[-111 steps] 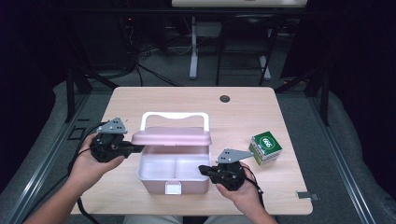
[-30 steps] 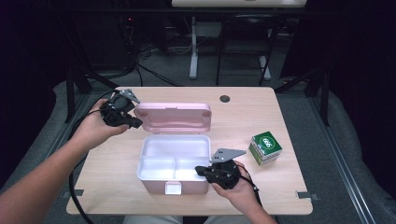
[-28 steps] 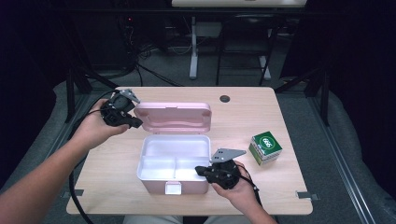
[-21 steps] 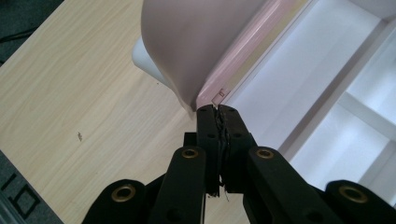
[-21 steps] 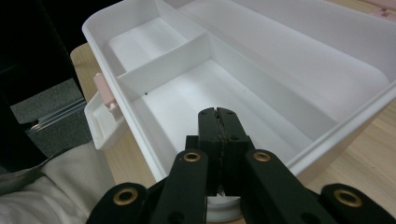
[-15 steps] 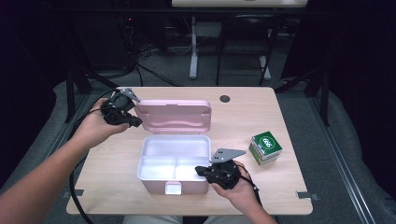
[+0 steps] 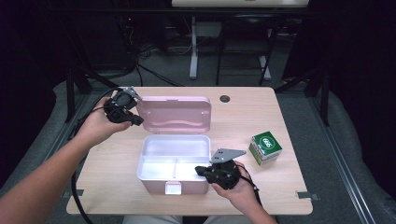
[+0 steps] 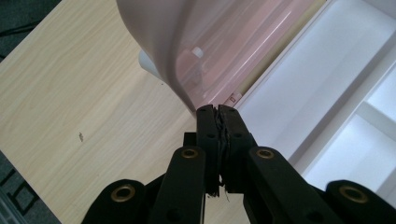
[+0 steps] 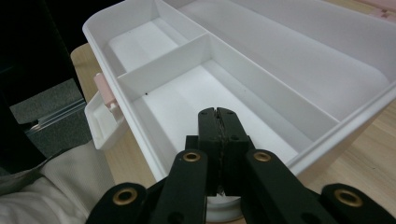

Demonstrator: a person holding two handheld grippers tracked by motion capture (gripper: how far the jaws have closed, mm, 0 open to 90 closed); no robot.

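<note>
A lunch box stands open mid-table: its white divided body is empty, and the pink lid leans back behind it. My left gripper is at the lid's left edge, jaws shut. In the left gripper view, the left gripper's tips touch the corner of the lid, beside the white body; nothing shows between them. My right gripper is shut at the body's right front rim. In the right gripper view, the right gripper reaches over the rim above an empty compartment.
A small green and white carton stands to the right of the box, near my right hand. A black round grommet sits in the table at the back. The box's latch faces the front edge.
Since the earliest frame the lid has swung from half raised to fully back, and my left gripper moved away and up with it. Over the last second nothing visibly moved.
</note>
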